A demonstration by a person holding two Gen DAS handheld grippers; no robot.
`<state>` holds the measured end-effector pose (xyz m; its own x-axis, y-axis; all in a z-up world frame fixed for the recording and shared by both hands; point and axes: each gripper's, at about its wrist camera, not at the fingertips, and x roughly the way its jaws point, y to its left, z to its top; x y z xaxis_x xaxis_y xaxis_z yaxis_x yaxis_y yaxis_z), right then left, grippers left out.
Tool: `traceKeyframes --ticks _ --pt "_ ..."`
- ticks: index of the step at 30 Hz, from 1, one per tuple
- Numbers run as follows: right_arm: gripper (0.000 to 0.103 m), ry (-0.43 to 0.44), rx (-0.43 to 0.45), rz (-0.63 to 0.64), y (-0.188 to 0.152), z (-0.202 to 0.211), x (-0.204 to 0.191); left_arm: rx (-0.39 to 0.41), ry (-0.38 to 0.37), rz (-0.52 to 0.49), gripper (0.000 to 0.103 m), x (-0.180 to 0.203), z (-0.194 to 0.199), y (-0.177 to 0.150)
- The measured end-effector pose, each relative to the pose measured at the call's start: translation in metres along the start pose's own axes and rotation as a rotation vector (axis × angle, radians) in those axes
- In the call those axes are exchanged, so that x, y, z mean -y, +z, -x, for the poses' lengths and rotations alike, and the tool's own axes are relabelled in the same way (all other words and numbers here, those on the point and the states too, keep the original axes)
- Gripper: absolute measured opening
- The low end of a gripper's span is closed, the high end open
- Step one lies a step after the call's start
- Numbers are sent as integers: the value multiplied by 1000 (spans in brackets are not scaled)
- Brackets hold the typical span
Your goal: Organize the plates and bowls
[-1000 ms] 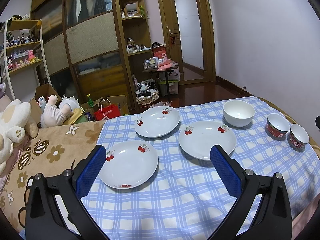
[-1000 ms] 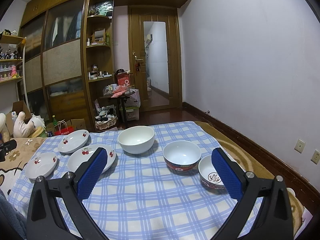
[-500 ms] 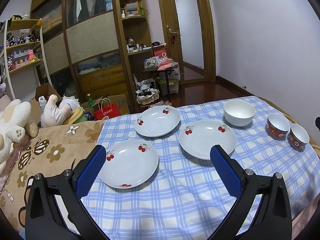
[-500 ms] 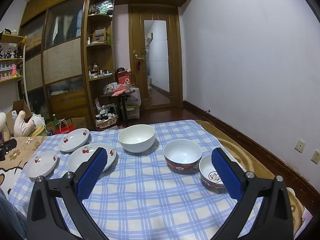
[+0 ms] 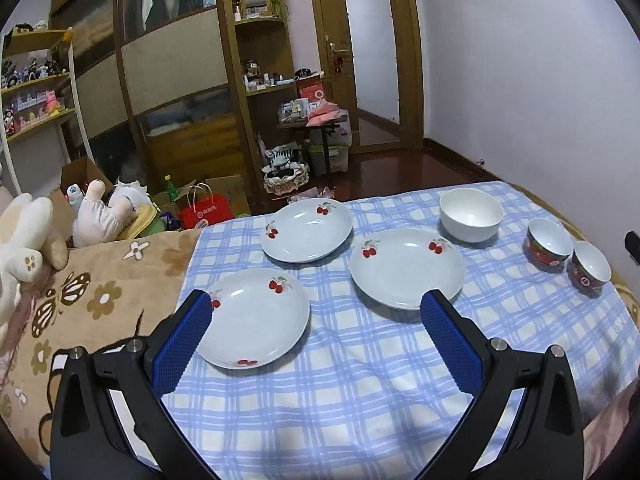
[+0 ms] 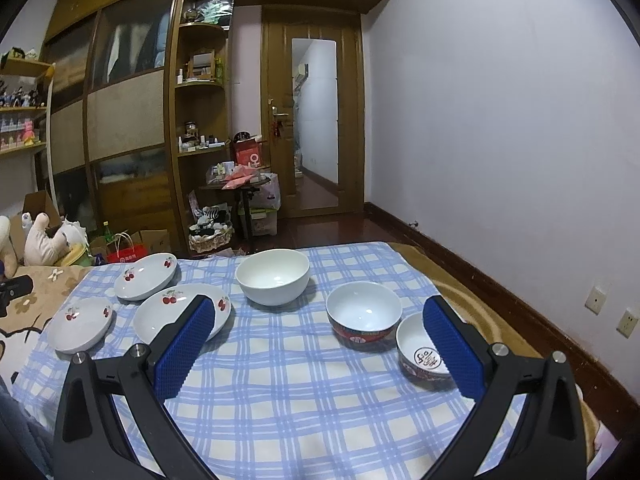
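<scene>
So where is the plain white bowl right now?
The white bowl sits at the far middle of the checked cloth, between the largest cherry plate on its left and the red-sided bowl on its right.

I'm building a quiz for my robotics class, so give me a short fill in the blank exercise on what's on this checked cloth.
The number of cherry plates on the checked cloth is ___.
The plain bowl is coloured ___.
The left gripper and the right gripper both stand ___.

Missing words: three; white; open
</scene>
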<state>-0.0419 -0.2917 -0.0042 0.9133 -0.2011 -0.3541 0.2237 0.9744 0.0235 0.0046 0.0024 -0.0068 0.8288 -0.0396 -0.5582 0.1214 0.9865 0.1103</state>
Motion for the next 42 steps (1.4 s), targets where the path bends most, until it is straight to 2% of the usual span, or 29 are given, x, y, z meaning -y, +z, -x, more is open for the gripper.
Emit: traceKeyframes --ticks 6,14,17,21,30,34,38,42 --pt "103 9 1 26 12 -4 -10 -52 12 6 102 -5 -8 15" --pt "103 22 -2 8 40 -20 -22 -57 39 5 102 -10 -20 50" --pt "103 37 -4 -8 52 -31 -26 -56 31 -24 102 -9 -27 63" --pt "103 -4 30 -5 65 -44 -36 -65 40 -68 102 -3 -43 81" --pt "103 82 11 -10 96 -81 -57 -121 44 -57 102 1 -98 117" --pt "103 113 -39 -4 107 -104 -67 -154 15 -22 102 -6 -124 130" --pt "103 145 -120 -7 111 -129 -78 -182 3 7 102 -11 -148 135" --pt "103 198 -113 22 105 -146 -91 -201 -16 -4 102 -9 -169 130"
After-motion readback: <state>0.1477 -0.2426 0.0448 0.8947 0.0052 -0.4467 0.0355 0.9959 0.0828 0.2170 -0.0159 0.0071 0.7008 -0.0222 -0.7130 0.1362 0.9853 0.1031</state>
